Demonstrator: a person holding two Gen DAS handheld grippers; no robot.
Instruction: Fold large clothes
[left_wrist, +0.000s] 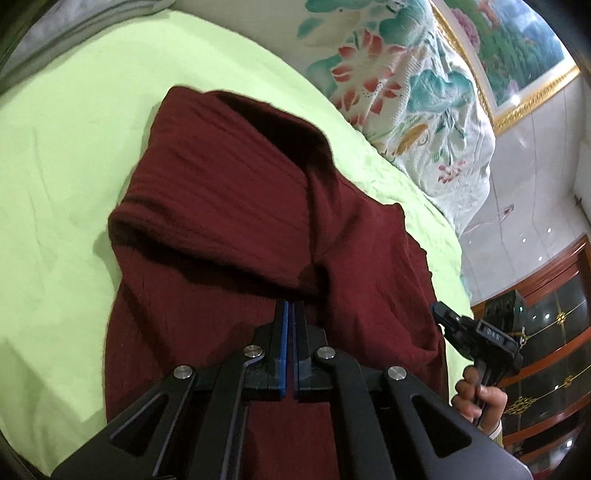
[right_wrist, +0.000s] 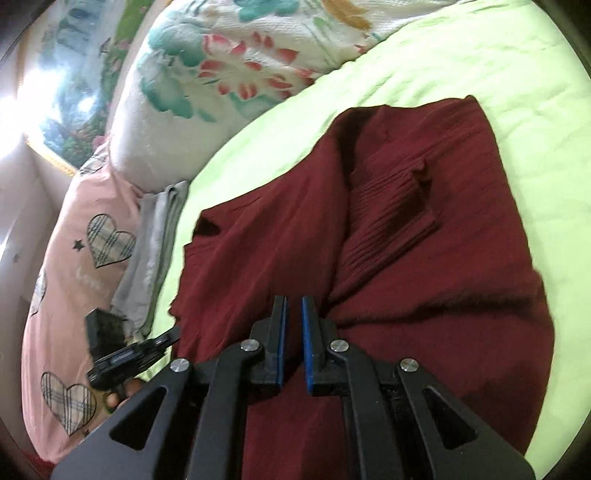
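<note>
A: Starting nearest, looking along the left gripper (left_wrist: 289, 306). Seeing its blue pads (left_wrist: 283, 332) pressing together with no gap, tips lying against the sweater (left_wrist: 229, 206).

B: Pinching any cloth there?

A: Not managing to tell. Losing the tips in a dark crease.

B: Turning to the right gripper (right_wrist: 293, 301), then. Finding it closed down to a thin slit, tips down on the same maroon knit. Noticing wrinkles bunching toward the tips, yet failing to make out whether fabric is caught between them.

A: Also catching that gripper off to the side in the left view, with the right hand (left_wrist: 480, 402) wrapping around its handle just beyond the sweater's edge.

B: Moving outward: seeing the sweater lying partly folded, one ribbed layer doubled over the rest, a sleeve lying across the top.

A: Resting flat on the green sheet (left_wrist: 66, 147), near the middle of it.

B: Going further: spotting a grey cloth (right_wrist: 155, 240) tucked along the sheet's edge, touching a pink pillow (right_wrist: 74, 258) printed with plaid hearts.

A: Behind the sheet, seeing a floral quilt (left_wrist: 406, 92) heaped up, and past it a gilt-framed painting (left_wrist: 517, 48) hanging on the wall.

B: Ending with a dark wooden cabinet (left_wrist: 546, 332) standing farthest off.
</note>
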